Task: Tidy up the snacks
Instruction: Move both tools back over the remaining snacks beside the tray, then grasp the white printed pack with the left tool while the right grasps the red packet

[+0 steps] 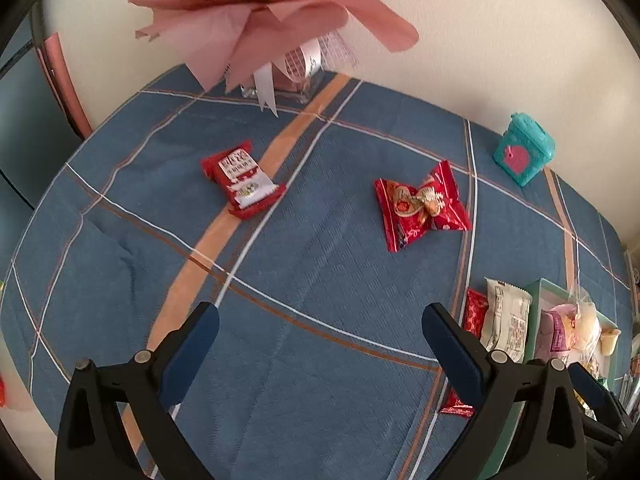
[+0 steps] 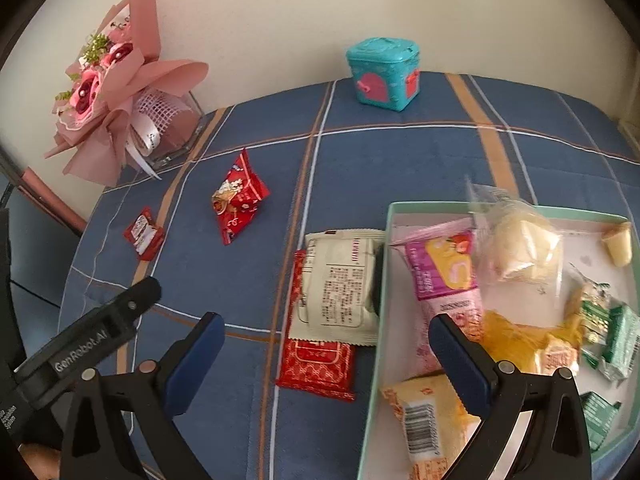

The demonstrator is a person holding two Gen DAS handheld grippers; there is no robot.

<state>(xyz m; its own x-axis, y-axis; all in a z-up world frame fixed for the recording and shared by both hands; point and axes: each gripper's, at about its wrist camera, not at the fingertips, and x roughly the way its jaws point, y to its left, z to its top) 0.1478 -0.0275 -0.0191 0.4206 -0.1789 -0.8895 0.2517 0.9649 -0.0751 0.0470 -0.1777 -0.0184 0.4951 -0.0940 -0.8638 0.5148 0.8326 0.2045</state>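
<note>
A mint-edged tray (image 2: 387, 264) at the right holds several wrapped snacks; it also shows in the left wrist view (image 1: 538, 292). A beige packet (image 2: 340, 284) lies on a red packet (image 2: 316, 368) just left of the tray. A red pillow snack (image 1: 420, 208) (image 2: 238, 204) and a red-white bar (image 1: 242, 178) (image 2: 144, 236) lie loose on the blue cloth. My left gripper (image 1: 320, 344) is open and empty above bare cloth. My right gripper (image 2: 326, 360) is open and empty over the red and beige packets and the tray's left edge.
A pink bouquet in a glass vase (image 2: 116, 92) (image 1: 276, 20) stands at the back by the wall. A teal box (image 2: 384, 74) (image 1: 524, 150) stands at the back edge. The table's left edge (image 2: 80, 264) drops off.
</note>
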